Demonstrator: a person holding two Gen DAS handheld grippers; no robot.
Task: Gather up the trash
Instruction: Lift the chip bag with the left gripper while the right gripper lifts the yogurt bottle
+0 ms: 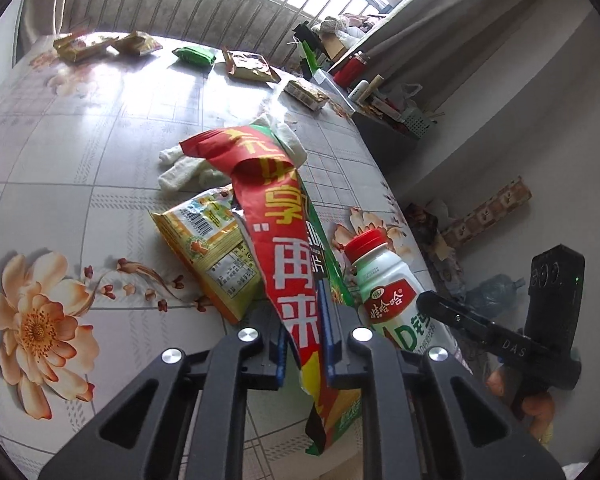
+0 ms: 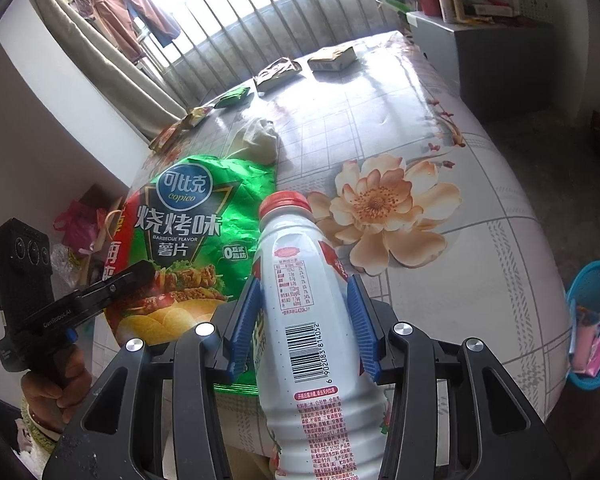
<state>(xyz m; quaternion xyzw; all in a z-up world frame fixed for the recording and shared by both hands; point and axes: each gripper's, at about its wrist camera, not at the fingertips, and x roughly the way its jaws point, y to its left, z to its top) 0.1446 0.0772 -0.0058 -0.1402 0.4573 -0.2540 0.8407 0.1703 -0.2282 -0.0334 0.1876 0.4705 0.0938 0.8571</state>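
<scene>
Left gripper (image 1: 304, 332) was pinching the light, crinkly chip bag (image 1: 284, 248) by its edge, right gripper (image 2: 306, 320) clamped round the slick plastic bottle (image 2: 304, 300) mid-body, both looked easy carries

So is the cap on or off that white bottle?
On. The red cap sits on the neck of the white bottle held in the right gripper.

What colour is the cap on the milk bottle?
Red; the bottle cap shows best in the right wrist view.
</scene>
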